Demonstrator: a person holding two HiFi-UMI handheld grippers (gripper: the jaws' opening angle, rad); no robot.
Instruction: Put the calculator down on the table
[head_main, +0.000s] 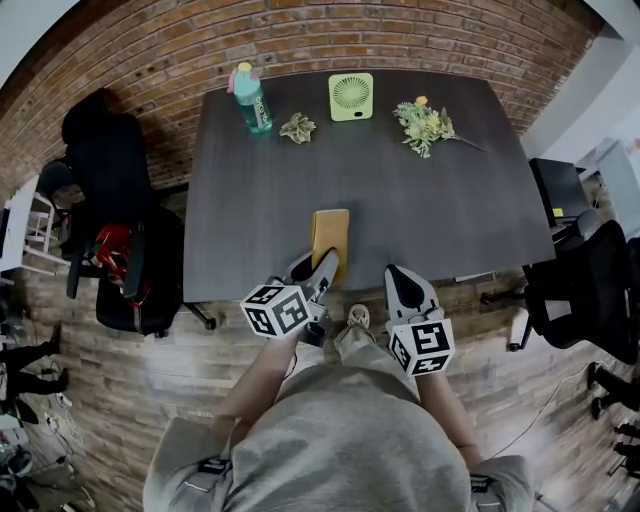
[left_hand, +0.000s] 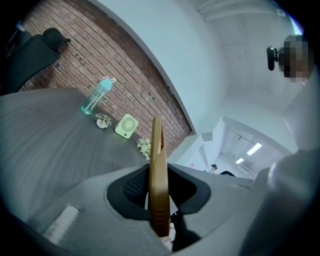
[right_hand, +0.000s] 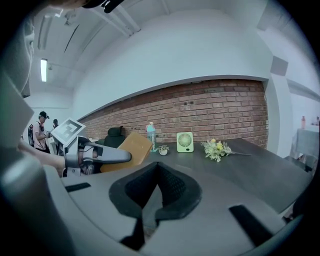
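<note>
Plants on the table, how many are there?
2. A small plant sits between the bottle and the fan, near the far edge of the table. A bunch of flowers lies to the fan's right. None seems hidden.

Left claw (left_hand: 159, 189) clamped on tan calculator (left_hand: 157, 145), held edge-on; dark table (left_hand: 50, 145) beyond

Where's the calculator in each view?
Head view: calculator centre, by the near edge of the table.
Left gripper view: calculator dead centre, edge-on.
Right gripper view: calculator left of centre.
Shared landmark: green fan at the far edge.
</note>
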